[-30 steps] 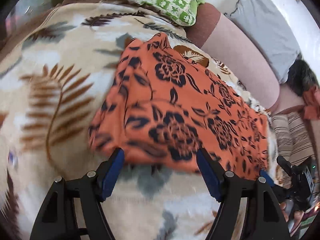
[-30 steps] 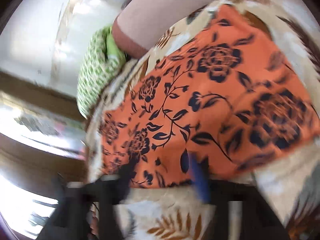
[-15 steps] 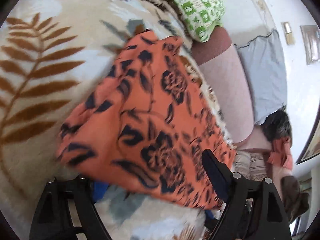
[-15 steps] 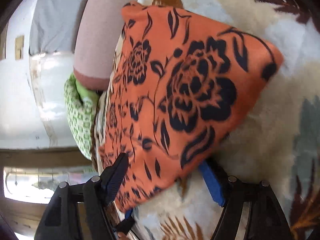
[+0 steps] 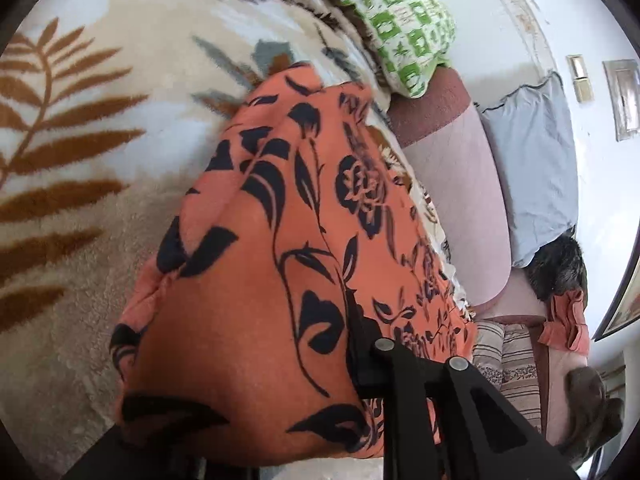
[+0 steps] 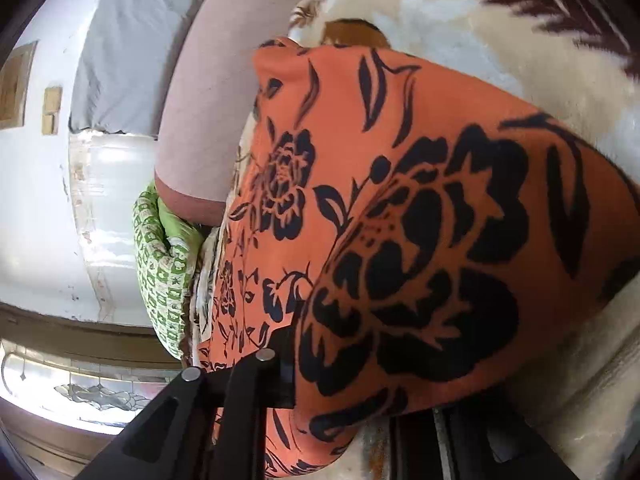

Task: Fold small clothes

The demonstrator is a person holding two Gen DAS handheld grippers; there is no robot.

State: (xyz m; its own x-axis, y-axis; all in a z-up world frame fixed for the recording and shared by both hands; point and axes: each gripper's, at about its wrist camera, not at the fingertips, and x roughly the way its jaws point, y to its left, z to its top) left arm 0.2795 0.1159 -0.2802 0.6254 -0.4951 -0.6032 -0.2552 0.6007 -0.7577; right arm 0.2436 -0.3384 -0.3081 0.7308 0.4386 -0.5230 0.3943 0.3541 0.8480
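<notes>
An orange garment with black flowers (image 5: 280,240) lies on a cream blanket with leaf prints (image 5: 80,160). My left gripper (image 5: 280,412) is shut on the garment's near edge and lifts it; the cloth drapes over the left finger and hides it, while the right finger (image 5: 360,352) shows. In the right wrist view the same garment (image 6: 400,220) fills the frame. My right gripper (image 6: 352,384) is shut on its other near edge, the cloth bunched over the right finger; the left finger (image 6: 284,360) shows.
A green-and-white patterned pillow (image 5: 396,24) lies at the far end of the blanket, also in the right wrist view (image 6: 160,272). A pink bolster (image 5: 452,184) and a grey pillow (image 5: 536,160) lie beside the garment. Striped cloth (image 5: 504,360) lies lower right.
Both grippers have slid onto the garment's near edge, closed on it and raised it. The cloth now hangs over the fingers and looms closer in both views.
</notes>
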